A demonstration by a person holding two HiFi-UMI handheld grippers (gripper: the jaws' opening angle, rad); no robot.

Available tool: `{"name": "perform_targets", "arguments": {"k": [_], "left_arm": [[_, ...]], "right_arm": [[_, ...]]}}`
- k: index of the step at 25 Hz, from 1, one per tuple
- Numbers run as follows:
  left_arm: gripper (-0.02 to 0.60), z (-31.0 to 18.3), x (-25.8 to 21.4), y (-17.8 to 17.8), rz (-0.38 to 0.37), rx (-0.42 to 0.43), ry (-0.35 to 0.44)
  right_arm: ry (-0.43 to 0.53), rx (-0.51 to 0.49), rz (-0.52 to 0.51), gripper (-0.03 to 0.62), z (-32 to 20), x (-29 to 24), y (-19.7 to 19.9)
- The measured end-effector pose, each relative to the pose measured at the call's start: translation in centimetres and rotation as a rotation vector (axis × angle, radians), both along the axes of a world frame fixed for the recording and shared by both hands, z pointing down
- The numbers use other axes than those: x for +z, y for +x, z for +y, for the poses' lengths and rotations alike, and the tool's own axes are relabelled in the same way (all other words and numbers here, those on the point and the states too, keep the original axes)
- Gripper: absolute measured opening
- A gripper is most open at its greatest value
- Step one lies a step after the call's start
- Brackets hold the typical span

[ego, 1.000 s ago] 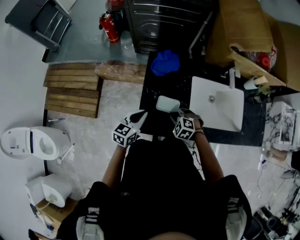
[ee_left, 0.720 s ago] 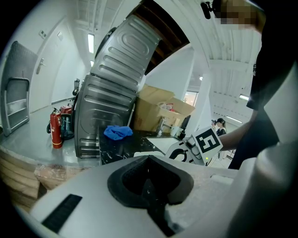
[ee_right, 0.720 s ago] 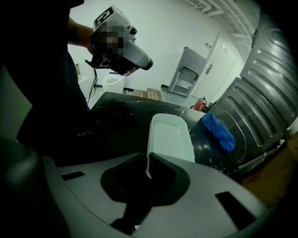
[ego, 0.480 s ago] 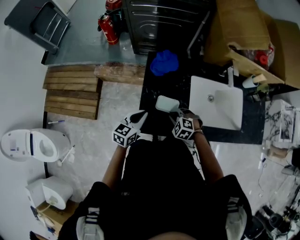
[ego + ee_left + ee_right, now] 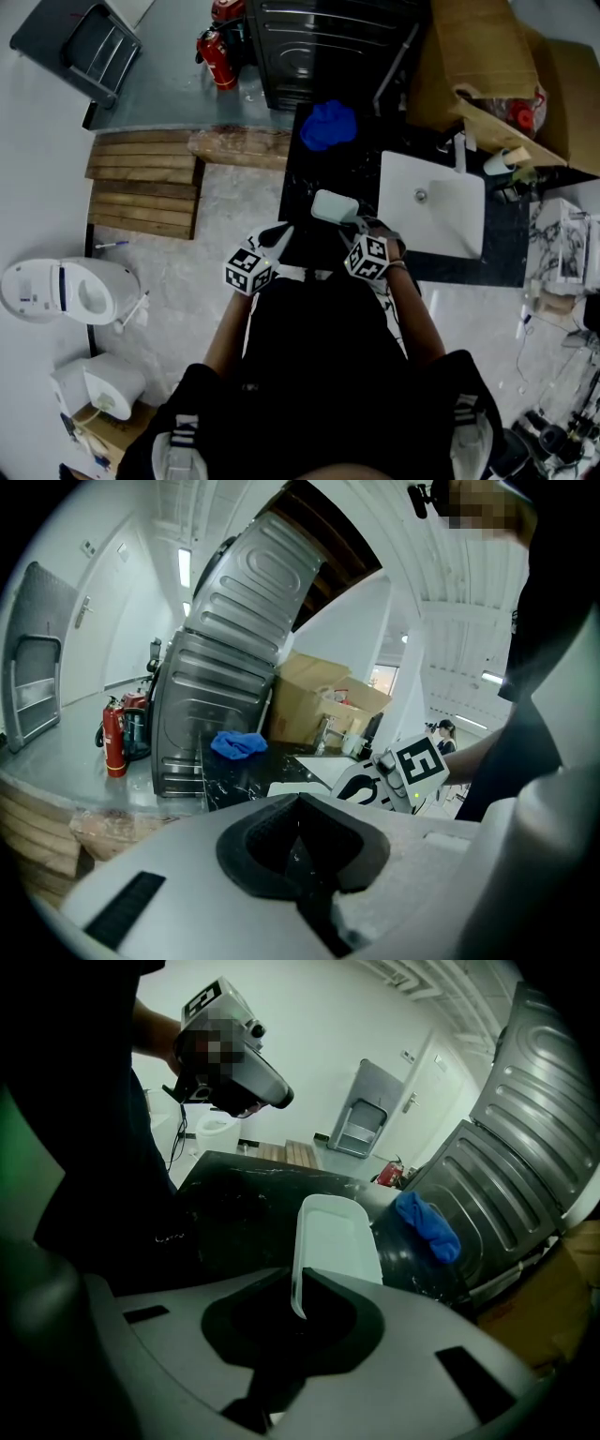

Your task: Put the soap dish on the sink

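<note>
The pale rectangular soap dish (image 5: 335, 206) hangs over the black counter (image 5: 309, 178), just left of the white sink (image 5: 450, 230). My right gripper (image 5: 354, 226) is shut on the dish's near rim. In the right gripper view the dish (image 5: 336, 1237) juts forward from the jaws, and its thin edge is pinched in my right gripper (image 5: 295, 1286). My left gripper (image 5: 279, 233) hovers at the counter's left front edge, apart from the dish. Its jaws meet in the left gripper view with nothing between them, so my left gripper (image 5: 300, 810) is shut.
A blue cloth (image 5: 329, 126) lies on the counter behind the dish. Cardboard boxes (image 5: 478, 56) and a cup (image 5: 500, 161) crowd the far side of the sink. A fire extinguisher (image 5: 215, 52), wooden slats (image 5: 145, 178) and a toilet (image 5: 61, 289) are at the left.
</note>
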State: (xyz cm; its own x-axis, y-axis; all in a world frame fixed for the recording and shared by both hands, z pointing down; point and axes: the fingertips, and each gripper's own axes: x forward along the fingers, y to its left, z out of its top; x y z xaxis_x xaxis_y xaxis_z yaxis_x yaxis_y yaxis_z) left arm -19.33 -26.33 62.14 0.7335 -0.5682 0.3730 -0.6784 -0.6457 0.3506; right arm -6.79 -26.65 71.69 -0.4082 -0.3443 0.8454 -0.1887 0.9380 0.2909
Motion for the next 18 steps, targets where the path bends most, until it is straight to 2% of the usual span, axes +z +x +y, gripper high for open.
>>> {"name": "perform_targets", "arguments": {"k": [4,12,18], "left_arm": [[0.0,0.0,-0.2,0.3,-0.003,0.008,0.001],[0.0,0.3,-0.1,1.3,-0.013,0.045,0.003],[0.0,0.4,-0.4,2.3,-0.015,0.07,0.007]], "right_arm": [[0.007,0.028,-0.025,0.028,0.1,-0.7,0.2],[0.015,0.137,-0.138,0.013,0.2,-1.9,1.1],[-0.023,0.206,-0.2,0.003,0.7,-2.5,2.1]]}}
